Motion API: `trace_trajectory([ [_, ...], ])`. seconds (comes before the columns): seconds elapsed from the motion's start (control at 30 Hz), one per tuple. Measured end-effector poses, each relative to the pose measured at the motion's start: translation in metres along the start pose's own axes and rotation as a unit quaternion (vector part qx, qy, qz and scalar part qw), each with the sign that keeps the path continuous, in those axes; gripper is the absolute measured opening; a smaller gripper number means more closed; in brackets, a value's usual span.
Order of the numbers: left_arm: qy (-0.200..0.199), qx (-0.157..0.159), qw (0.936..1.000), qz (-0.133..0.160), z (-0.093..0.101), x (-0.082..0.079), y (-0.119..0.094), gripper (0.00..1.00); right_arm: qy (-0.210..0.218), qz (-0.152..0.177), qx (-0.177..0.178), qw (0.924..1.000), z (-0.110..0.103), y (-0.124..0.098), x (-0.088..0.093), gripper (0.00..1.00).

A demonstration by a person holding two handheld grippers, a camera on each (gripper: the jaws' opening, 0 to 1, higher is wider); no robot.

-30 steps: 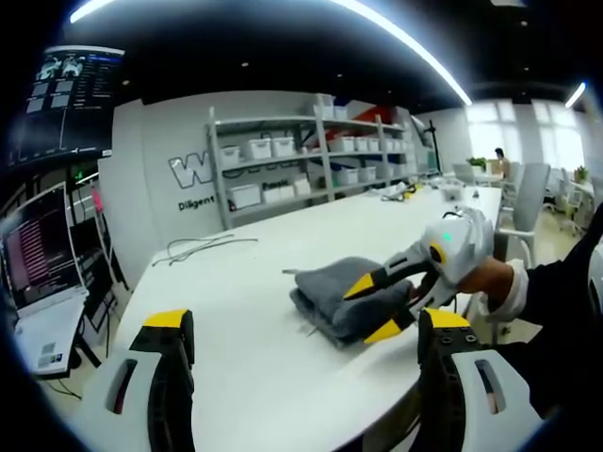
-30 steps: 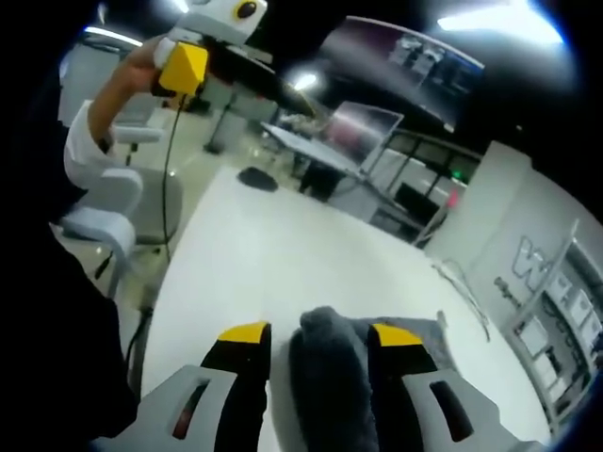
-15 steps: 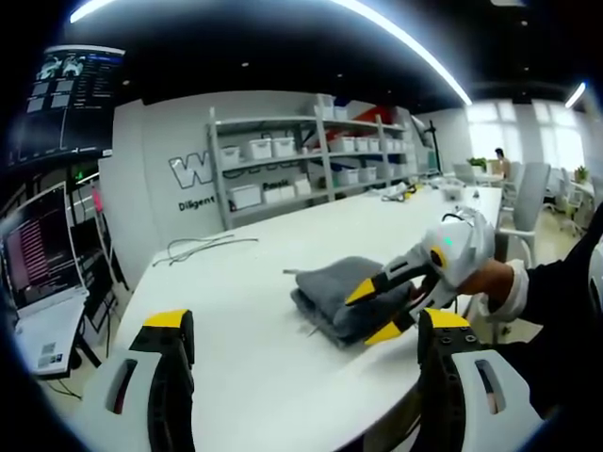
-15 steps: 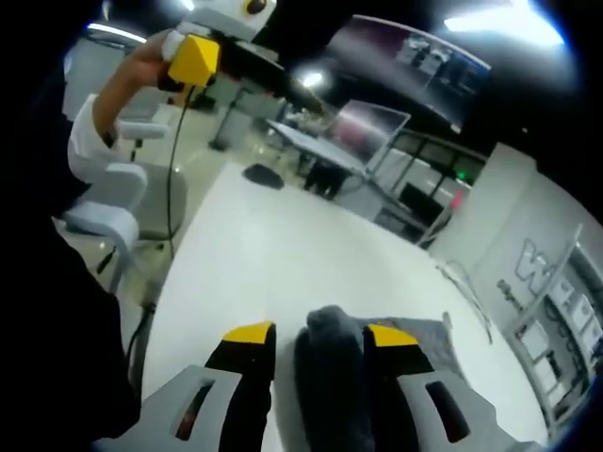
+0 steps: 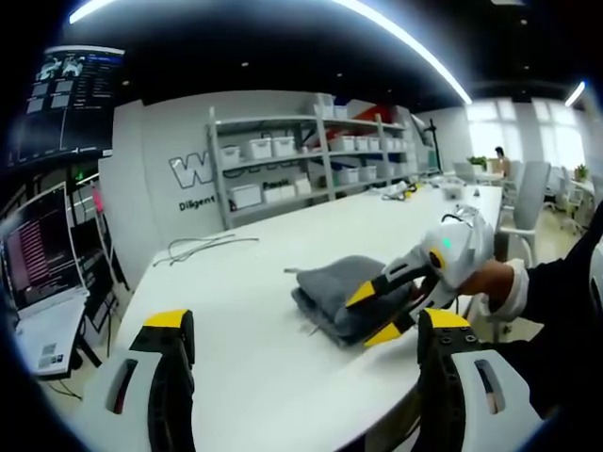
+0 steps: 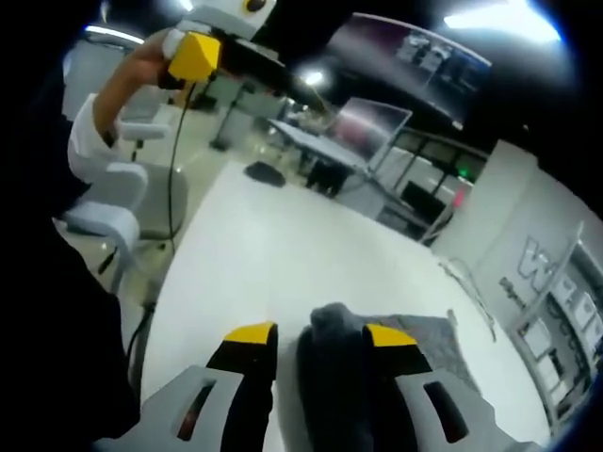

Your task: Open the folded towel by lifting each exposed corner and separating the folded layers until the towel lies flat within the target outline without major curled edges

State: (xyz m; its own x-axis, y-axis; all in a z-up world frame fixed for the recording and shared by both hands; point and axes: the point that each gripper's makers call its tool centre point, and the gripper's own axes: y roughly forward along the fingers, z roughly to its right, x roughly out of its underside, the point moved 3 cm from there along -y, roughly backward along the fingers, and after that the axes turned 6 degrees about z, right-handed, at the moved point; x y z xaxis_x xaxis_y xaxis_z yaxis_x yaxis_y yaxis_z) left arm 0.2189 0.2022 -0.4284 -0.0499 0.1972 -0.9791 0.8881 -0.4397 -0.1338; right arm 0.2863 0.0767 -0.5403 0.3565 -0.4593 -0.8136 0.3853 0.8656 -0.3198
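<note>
Now the right claw [image 6: 309, 334] clamps a fold of the grey towel [image 6: 350, 377] between its jaws

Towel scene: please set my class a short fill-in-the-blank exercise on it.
1. The folded towel is coloured ____.
2. It lies on a ____ table.
3. The right hand-held gripper has a fold of ____ between its jaws.
4. The left hand-held gripper holds ____.

Missing words: grey; white; towel; nothing

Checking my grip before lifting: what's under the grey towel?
The white table lies directly under the folded grey towel. The right tool straddles a raised fold. Lower layers and any outline beneath are covered.
</note>
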Motion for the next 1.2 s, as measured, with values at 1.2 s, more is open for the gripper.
trace_trajectory([
  [1.2, 0.001, -0.001, 1.0000, -0.004, -0.0031, 0.0033, -0.0022, 0.97, 0.006, -0.014, 0.004, 0.9999, -0.0071, 0.0061, 0.0097, 0.28],
])
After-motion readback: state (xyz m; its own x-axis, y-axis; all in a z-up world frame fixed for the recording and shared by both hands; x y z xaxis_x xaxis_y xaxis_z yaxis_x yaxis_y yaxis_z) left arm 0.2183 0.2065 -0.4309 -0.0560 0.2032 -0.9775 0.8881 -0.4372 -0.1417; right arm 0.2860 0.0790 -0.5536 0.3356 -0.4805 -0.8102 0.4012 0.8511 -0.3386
